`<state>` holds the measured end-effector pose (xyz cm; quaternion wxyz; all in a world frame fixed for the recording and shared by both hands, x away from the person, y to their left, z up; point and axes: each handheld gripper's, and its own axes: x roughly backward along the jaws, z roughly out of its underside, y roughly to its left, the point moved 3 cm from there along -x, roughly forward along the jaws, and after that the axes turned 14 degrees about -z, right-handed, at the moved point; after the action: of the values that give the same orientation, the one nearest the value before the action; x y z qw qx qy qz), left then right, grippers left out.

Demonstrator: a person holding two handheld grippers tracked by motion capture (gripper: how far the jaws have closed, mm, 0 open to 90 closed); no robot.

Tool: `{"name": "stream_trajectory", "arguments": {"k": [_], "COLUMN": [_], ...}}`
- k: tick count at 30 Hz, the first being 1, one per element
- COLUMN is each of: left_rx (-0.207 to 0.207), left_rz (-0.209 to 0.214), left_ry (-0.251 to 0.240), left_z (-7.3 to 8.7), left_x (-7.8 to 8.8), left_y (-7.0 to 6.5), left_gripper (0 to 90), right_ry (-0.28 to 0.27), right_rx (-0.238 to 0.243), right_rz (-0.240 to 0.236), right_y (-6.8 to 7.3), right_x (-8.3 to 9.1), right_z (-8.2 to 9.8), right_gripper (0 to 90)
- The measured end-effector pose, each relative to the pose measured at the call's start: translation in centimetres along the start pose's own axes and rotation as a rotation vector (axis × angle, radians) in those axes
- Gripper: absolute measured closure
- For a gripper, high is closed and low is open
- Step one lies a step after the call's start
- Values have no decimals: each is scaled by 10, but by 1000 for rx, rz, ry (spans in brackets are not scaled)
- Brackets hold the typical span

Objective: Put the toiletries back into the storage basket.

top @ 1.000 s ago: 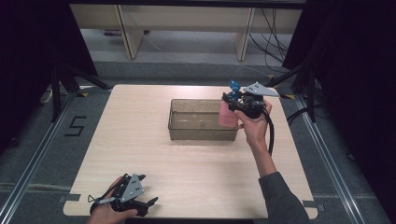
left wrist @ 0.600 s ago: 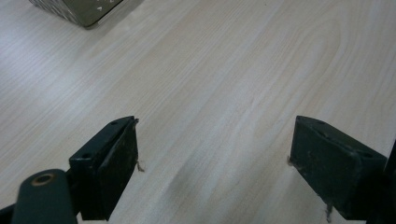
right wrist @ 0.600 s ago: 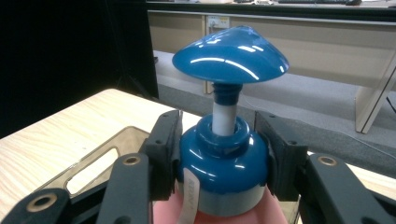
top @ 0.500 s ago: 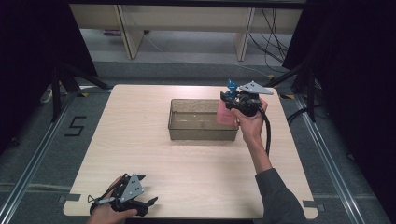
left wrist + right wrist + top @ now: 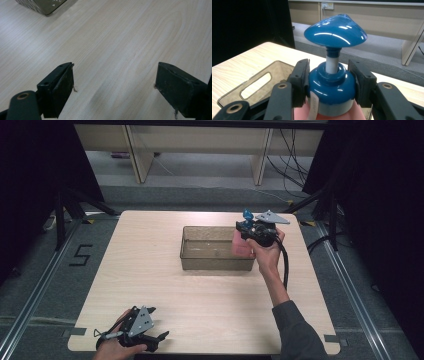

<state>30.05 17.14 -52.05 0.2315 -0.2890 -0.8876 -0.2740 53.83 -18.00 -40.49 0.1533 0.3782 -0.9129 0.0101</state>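
Observation:
A pink bottle [image 5: 241, 246] with a blue pump top [image 5: 334, 37] hangs upright over the right end of a clear brown bin [image 5: 216, 262]. My right gripper [image 5: 248, 231] is shut on its blue collar [image 5: 331, 87], with both pads pressed on the collar's sides. The bottle's pink body [image 5: 332, 116] shows just below the collar in the right gripper view. My left gripper [image 5: 159, 338] rests at the table's front left edge, held by a hand. Its fingers [image 5: 58, 87] stand wide apart over bare wood with nothing between them.
The light wooden table [image 5: 150, 280] stands on a grey floor with metal rails at both sides. A corner of the bin [image 5: 42, 5] shows at the top left of the left gripper view. Shelf legs and cables [image 5: 295, 150] lie beyond the far edge.
My right gripper has edged slightly left with the bottle, nearer over the bin's right end. The left gripper has stayed where it was.

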Motion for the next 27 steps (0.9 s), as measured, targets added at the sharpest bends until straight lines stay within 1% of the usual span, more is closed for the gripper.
{"name": "stream_trajectory", "arguments": {"k": [1, 2, 3, 5, 6, 7, 8, 10, 11, 13, 14, 15, 16, 17, 18, 20, 22, 23, 24, 25, 27], "left_rx": [11, 11, 11, 17, 13, 19, 13, 15, 18, 16, 13, 15, 18, 17, 14, 15, 17, 21, 16, 7, 19], "left_rz": [-2, -5, -4, -3, 4, 3, -4, -3, 10, 8, 8, 4, -2, -1, -14, -6, -9, 6, 6, 3, 9], "left_ry": [1, -1, 0, -1, -1, -2, 0, -1, 3, 2, 2, -1, -2, -1, -3, -5, -4, -4, 0, 3, -1], "left_z": [0, 0, 0, 0, 0, 0, 0, 0, 0, -1, -1, -1, -1, -1, -1, -1, -1, -1, -1, -1, -1], "left_x": [0, 0, 1, 0, 1, 1, 1, 1, 1, 1, 2, 2, 2, 1, 1, 2, 1, 2, 2, 3, 3], "left_y": [-1, 0, -1, 0, 0, -1, 0, -1, 0, 0, 0, 0, 0, 1, 1, 0, 1, 1, 1, 2, 1], "left_gripper": [149, 149, 149, 149, 149, 149, 149, 149, 149, 149, 149, 149, 149, 149, 149, 149, 149, 149, 149, 149, 149], "right_ry": [14, 15, 13, 21, 23, 27, 26, 35, 31, 30, 37, 34, 31, 30, 35, 35, 36, 42, 37, 43, 50], "right_rx": [-28, -44, -36, -46, -39, -32, -28, -51, -29, -40, -47, -35, -9, -44, -29, -43, -41, -33, -48, -49, -27], "right_rz": [-12, -11, -12, -13, -4, -6, -6, 4, 0, -2, 6, 10, 7, 7, 2, -4, 12, 3, 1, 0, 1], "right_y": [2, 2, 1, 0, -1, -2, -2, -1, -3, -3, -3, -4, -6, -4, -5, -3, -3, -4, -2, -2, -3], "right_x": [-1, -1, -2, -2, -2, -3, -3, -2, -3, -4, -3, -3, -3, -3, -3, -3, -3, -3, -3, -2, -2], "right_z": [2, 3, 4, 6, 7, 8, 9, 11, 11, 13, 14, 14, 15, 16, 16, 18, 19, 19, 20, 21, 21], "right_gripper": [535, 535, 535, 535, 535, 535, 535, 535, 535, 535, 535, 535, 535, 535, 535, 535, 535, 535, 535, 535, 535]}}
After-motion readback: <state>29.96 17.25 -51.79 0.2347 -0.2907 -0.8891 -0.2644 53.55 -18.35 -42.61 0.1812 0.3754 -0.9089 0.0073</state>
